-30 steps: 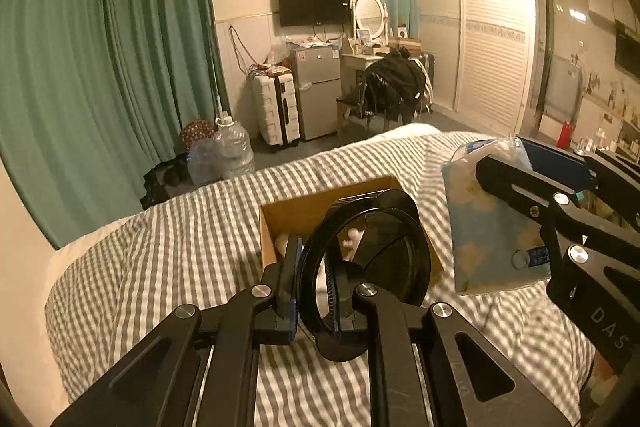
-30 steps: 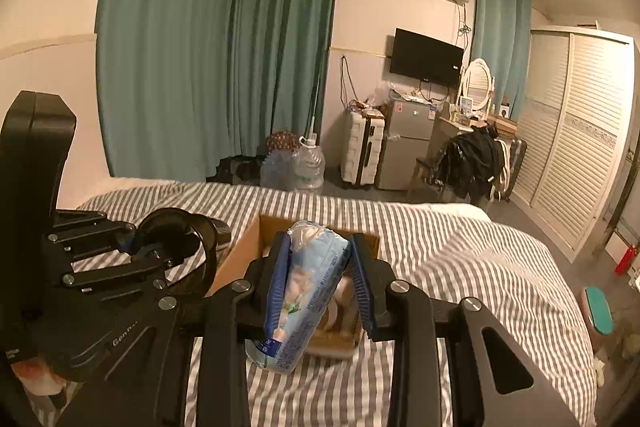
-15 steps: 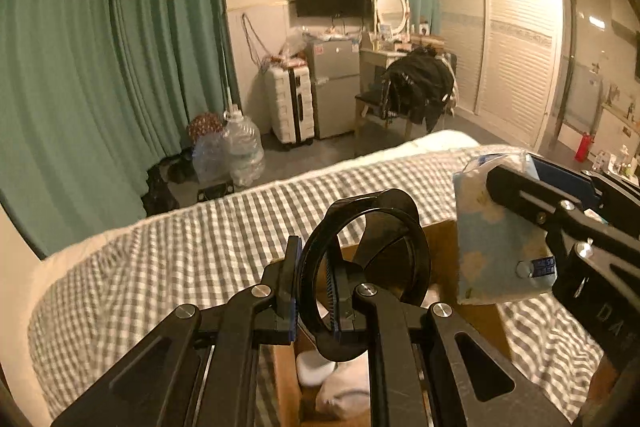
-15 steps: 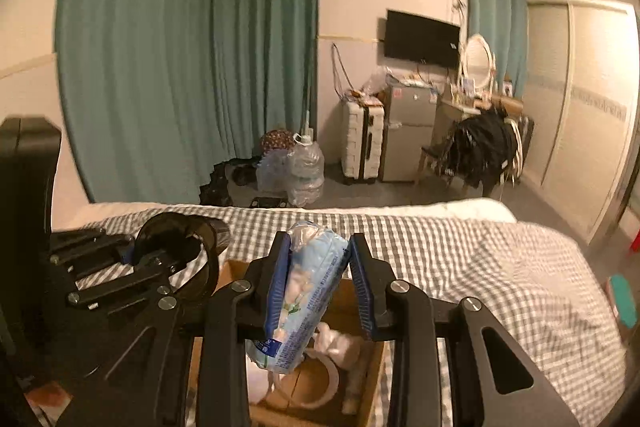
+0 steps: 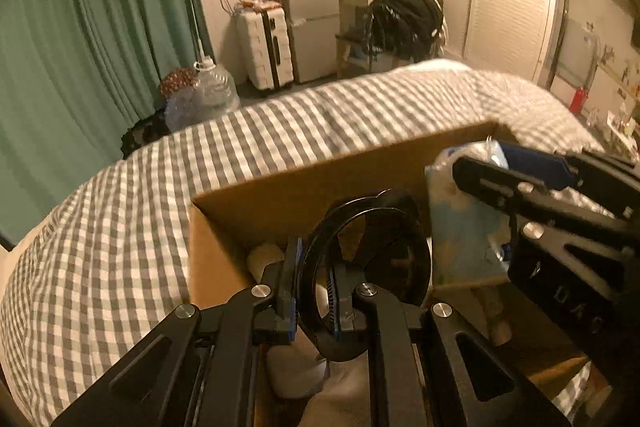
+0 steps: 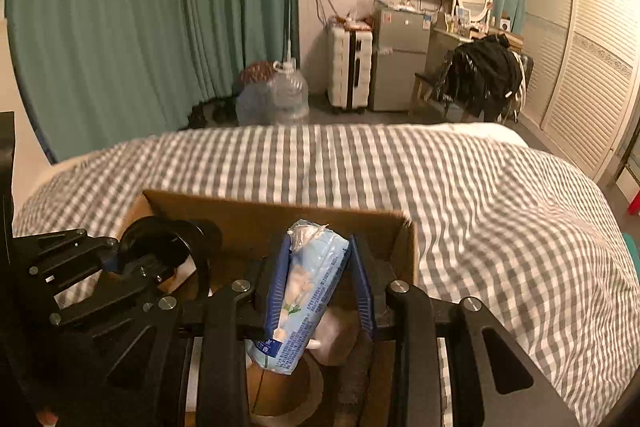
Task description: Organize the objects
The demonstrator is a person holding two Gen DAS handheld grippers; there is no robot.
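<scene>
Checked bedspread [image 6: 480, 195] – cardboard box [image 6: 280, 223] crowded.

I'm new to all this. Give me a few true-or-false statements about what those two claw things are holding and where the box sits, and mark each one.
1. The left gripper is clamped on a black ring-shaped object. True.
2. The right gripper is open and holds nothing. False: it is shut on a light blue tissue pack.
3. The cardboard box sits on a grey-and-white checked bedspread. True.
4. The cardboard box is empty. False: pale items lie inside it, though what they are is hard to tell.
5. Both grippers are over the open box. True.
</scene>
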